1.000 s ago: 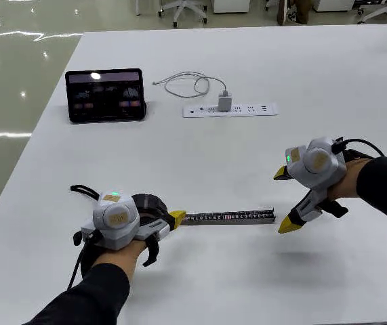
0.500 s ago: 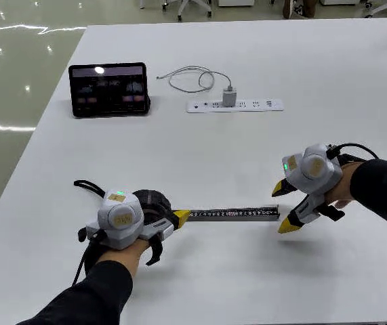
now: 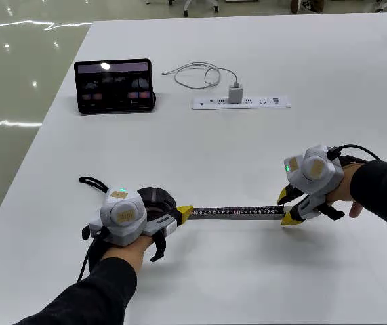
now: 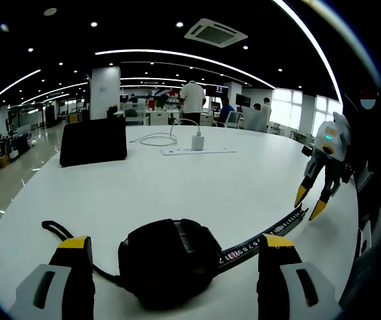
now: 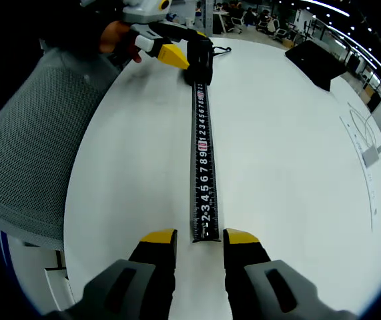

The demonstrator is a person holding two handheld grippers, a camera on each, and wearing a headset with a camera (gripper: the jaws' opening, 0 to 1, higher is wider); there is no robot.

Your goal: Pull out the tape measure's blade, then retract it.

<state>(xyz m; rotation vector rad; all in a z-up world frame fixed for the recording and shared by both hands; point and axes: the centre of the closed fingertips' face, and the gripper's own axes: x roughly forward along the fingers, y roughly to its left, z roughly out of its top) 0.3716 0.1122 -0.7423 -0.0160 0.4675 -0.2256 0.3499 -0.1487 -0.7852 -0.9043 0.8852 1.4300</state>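
Note:
The tape measure's black case (image 3: pixel 154 201) lies on the white table, with its black numbered blade (image 3: pixel 237 212) drawn out to the right. My left gripper (image 3: pixel 160 206) is open. In the left gripper view its jaws stand either side of the case (image 4: pixel 170 260) with small gaps. My right gripper (image 3: pixel 287 206) is open at the blade's free end. In the right gripper view its yellow fingertips (image 5: pixel 158 239) flank the blade's tip (image 5: pixel 204 230), narrowly apart from its edges. The right gripper (image 4: pixel 313 197) also shows in the left gripper view.
A dark tablet (image 3: pixel 115 85) stands at the back left. A white power strip (image 3: pixel 240 102) with a charger and a looped cable (image 3: pixel 196 74) lies behind the work. The table's left edge (image 3: pixel 37 142) drops to a glossy floor. People stand far off.
My right gripper has come down and left to the blade's free end, and its jaws have narrowed around it. The case and left gripper have stayed put; the head camera shifted slightly.

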